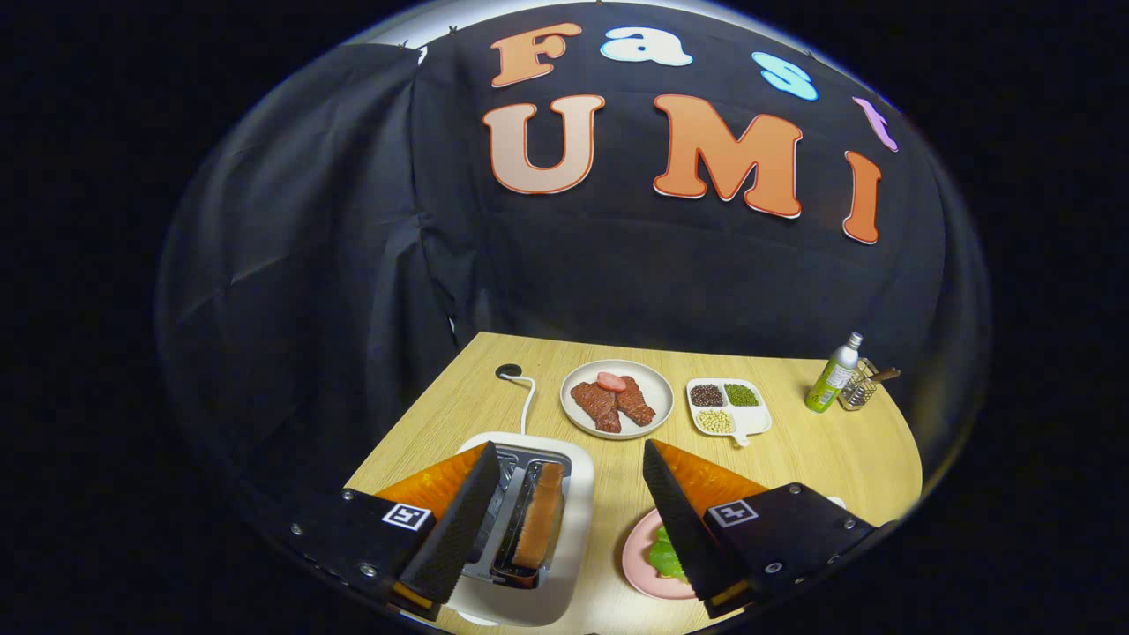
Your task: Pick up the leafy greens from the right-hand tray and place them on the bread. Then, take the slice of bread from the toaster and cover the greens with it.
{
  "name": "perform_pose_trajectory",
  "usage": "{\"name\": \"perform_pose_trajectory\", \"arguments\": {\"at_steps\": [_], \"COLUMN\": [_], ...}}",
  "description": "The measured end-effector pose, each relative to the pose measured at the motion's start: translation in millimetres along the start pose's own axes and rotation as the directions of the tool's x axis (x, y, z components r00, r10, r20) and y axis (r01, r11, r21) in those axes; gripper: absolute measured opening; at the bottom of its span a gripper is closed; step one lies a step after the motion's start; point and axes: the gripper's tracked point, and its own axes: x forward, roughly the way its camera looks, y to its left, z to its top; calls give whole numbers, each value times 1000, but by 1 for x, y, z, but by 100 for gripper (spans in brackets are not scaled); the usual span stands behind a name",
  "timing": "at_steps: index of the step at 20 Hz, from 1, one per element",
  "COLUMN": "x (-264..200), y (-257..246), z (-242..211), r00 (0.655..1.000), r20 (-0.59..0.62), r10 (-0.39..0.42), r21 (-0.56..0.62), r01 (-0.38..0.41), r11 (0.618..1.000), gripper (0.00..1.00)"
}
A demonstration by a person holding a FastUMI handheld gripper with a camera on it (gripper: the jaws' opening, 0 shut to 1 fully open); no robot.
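**Hidden and cut-off parts**

The right finger of the claw [569, 459], which stood wide open, covered much of the pink plate [637, 556] and most of the leafy greens [666, 557]; whether bread lay under them could not be told. The left finger hid the near left side of the toaster [564, 529]. The bread slice [540, 516] sat partly sunk in its slot. The contents of the wire holder [857, 390] beside the bottle [833, 374] were too small to tell.
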Motion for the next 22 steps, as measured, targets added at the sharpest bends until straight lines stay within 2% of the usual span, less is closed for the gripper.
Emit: {"name": "perform_pose_trajectory", "arguments": {"at_steps": [5, 7, 8, 11, 17, 22], "x": [15, 19, 20, 21, 20, 7], "y": [11, 12, 12, 13, 13, 15], "z": [-22, -27, -29, -34, -39, -31], "r00": [998, 997, 996, 994, 991, 991], "r20": [-67, -82, -89, -108, -130, -132], "r10": [5, 1, -2, -8, -20, -17], "r21": [3, -6, -12, -20, -7, 37], "r01": [-5, -1, 1, 6, 19, 22], "r11": [1000, 1000, 1000, 1000, 1000, 999], "gripper": [98, 94, 85, 69, 18, 8]}}
